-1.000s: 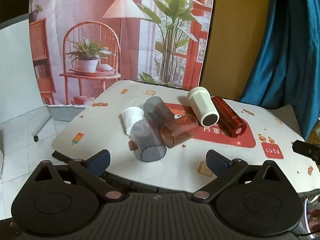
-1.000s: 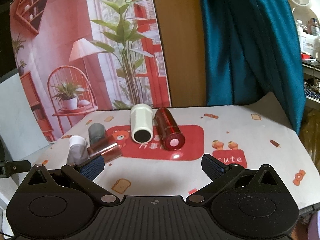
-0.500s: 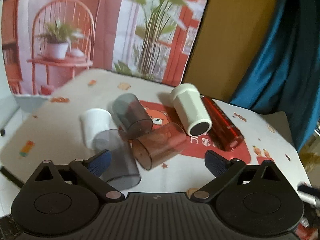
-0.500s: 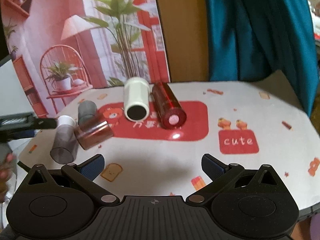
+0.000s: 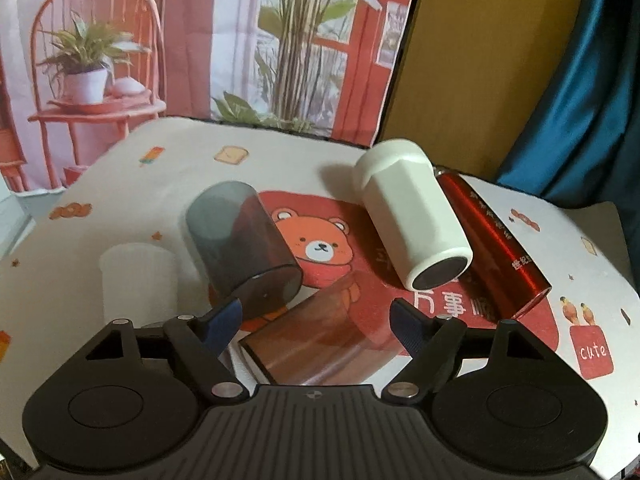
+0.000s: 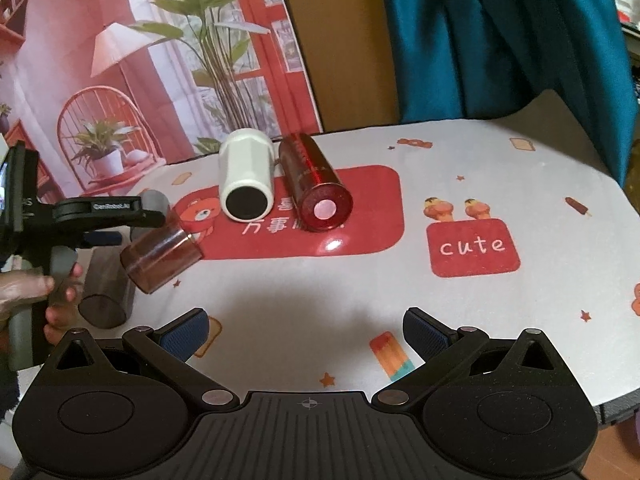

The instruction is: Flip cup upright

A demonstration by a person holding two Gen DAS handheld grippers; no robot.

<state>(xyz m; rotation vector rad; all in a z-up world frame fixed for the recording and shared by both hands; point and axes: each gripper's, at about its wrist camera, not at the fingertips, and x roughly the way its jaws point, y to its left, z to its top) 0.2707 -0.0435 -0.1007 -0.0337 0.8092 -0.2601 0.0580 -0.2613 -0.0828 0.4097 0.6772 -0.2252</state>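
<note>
The brown see-through cup (image 5: pixel 320 340) lies on its side on the bench (image 6: pixel 460 312), right between the spread, empty left tongs (image 5: pixel 316 320), long axis running from the bear print toward the camera, so left is way nearer. Right tongs (image 6: pixel 306 330) hang released, well apart. Readable: "cute" patch (image 6: pixel 472 246), and "GenRobot.AI" on the left tool.

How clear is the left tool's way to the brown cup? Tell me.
Probably clear: the left tool is open, and the brown cup, lying on its side, sits right between its fingers with nothing in front. The grey cup lies just beyond.
</note>
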